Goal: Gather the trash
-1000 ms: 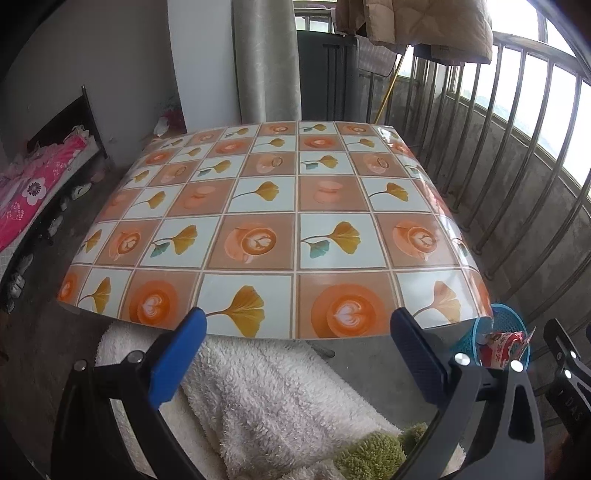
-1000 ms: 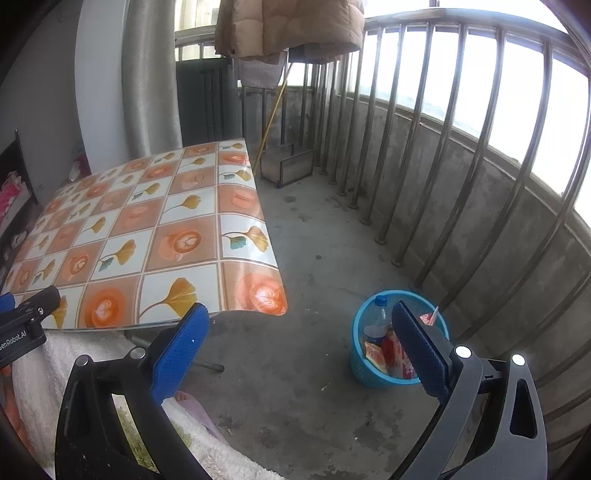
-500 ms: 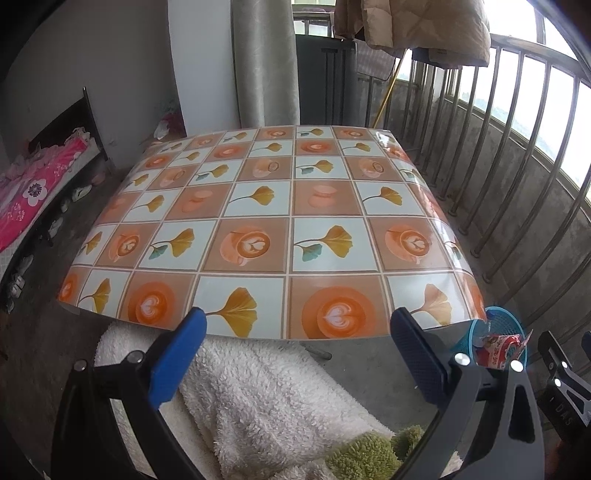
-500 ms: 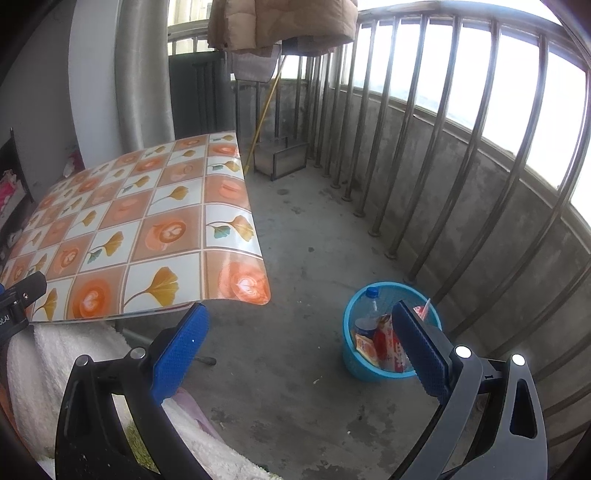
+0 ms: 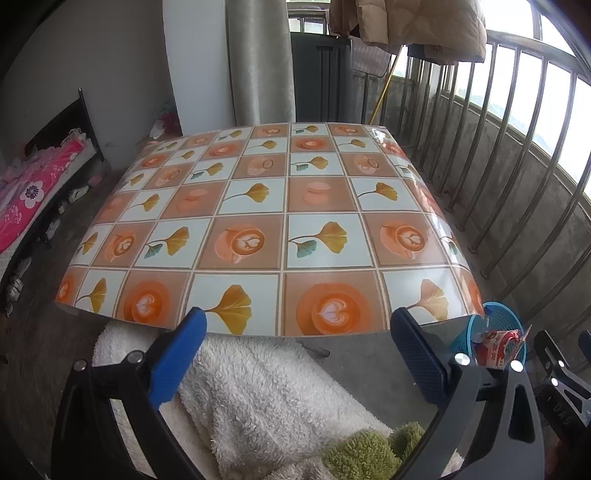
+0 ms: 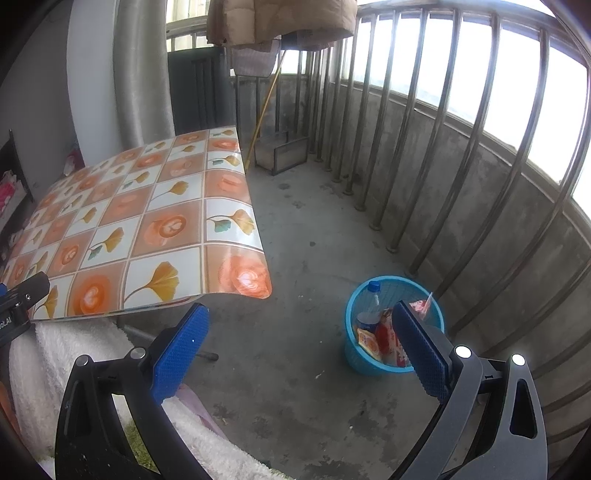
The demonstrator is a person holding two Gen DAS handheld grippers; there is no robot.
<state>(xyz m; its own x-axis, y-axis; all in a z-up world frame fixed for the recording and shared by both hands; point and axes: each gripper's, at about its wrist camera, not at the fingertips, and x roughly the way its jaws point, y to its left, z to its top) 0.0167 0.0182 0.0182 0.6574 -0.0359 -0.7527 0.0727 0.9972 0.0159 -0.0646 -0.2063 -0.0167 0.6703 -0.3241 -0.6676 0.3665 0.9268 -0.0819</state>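
Note:
A blue mesh trash bin [image 6: 354, 354] stands on the concrete floor to the right of the table. It holds a plastic bottle with a blue cap [image 6: 373, 295] and red and orange snack wrappers [image 6: 388, 338]. The bin also shows at the lower right of the left wrist view [image 5: 498, 317]. My left gripper [image 5: 295, 354] is open and empty, held back from the table's near edge. My right gripper [image 6: 299, 347] is open and empty, above the floor just left of the bin.
A table [image 5: 258, 221] with an orange and white patterned cover fills the middle. A white fluffy cover [image 5: 258, 398] lies below its near edge. Metal railing bars [image 6: 461, 147] curve along the right. A jacket [image 6: 280, 18] hangs at the back. A bed [image 5: 26, 199] is at the left.
Both grippers have pulled back a little from the table. The right view has swung so the bin sits more to the left and closer. Both stay open and empty.

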